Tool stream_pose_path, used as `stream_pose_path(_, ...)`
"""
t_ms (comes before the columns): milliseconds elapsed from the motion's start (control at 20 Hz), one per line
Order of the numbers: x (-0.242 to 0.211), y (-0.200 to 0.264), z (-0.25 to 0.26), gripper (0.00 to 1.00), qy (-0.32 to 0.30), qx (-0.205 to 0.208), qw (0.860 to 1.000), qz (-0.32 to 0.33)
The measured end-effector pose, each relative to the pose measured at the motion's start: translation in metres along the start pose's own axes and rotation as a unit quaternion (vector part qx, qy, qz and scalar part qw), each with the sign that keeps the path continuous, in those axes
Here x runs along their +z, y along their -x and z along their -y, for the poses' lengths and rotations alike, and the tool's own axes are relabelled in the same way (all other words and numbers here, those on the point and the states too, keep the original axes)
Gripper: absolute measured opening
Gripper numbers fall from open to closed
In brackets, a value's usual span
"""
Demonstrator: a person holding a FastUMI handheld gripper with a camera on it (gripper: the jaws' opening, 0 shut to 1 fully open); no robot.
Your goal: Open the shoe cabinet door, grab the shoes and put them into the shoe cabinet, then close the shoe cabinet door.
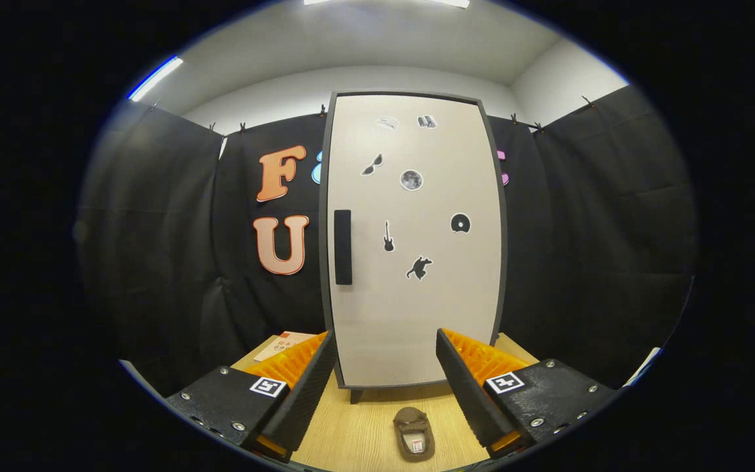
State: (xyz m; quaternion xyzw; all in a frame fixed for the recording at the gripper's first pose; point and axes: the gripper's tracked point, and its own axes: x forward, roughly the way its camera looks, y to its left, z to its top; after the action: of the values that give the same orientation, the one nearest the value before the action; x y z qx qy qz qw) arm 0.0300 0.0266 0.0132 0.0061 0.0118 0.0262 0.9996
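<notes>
The shoe cabinet (pixel 410 275) stands upright straight ahead on a wooden table (pixel 358 432). Its pale door is shut, with a dark frame, several small stickers and a black vertical handle (pixel 343 247) near its left edge. A brown slipper (pixel 413 432) lies on the table in front of the cabinet, between and below my fingers, toe toward the cabinet. My gripper (pixel 385 357) is open and holds nothing. It hovers a short way back from the door, with the left finger (pixel 305 383) and the right finger (pixel 466 387) wide apart.
A flat orange and white packet (pixel 279 345) lies on the table left of the cabinet, behind my left finger. Black cloth walls close in on both sides and behind the cabinet. The table runs out to the left and right of the cabinet's base.
</notes>
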Motion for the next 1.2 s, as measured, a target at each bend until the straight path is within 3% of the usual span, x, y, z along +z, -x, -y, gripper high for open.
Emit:
stream_pose_path(700, 0.027, -0.114, -0.055, 0.95, 0.009, 0.074, 0.997, 0.005)
stream_pose_path(1200, 0.040, -0.198, -0.082, 0.94, -0.007, 0.091, 0.996, 0.000)
